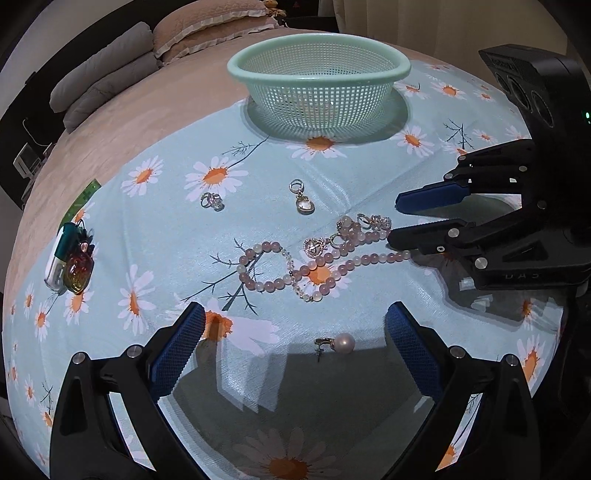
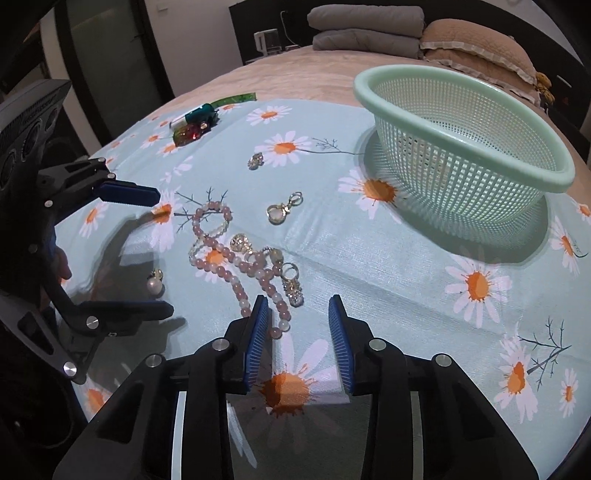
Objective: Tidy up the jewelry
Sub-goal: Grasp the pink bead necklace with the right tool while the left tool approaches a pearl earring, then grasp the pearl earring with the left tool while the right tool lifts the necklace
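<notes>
A pink bead necklace [image 1: 275, 283] [image 2: 236, 284] lies looped on the daisy cloth, with gold earrings [image 1: 376, 221] [image 2: 291, 284] tangled at its right end. My right gripper [image 2: 297, 308] [image 1: 393, 219] is low over that end. Its jaws are narrowed but open, and the last beads lie between them beside the left pad without being pinched. My left gripper [image 1: 295, 325] [image 2: 165, 252] is wide open just above the cloth, astride a pearl earring [image 1: 341, 343] [image 2: 155, 284]. The mint mesh basket [image 1: 402, 68] [image 2: 443, 136] stands beyond.
A gold pendant earring [image 1: 303, 201] [image 2: 280, 212] and a crystal earring [image 1: 212, 201] [image 2: 255, 160] lie loose between necklace and basket. Small bottles [image 1: 70, 258] [image 2: 192, 125] sit at the cloth's far left edge. The cloth covers a bed with pillows [image 1: 207, 26] behind.
</notes>
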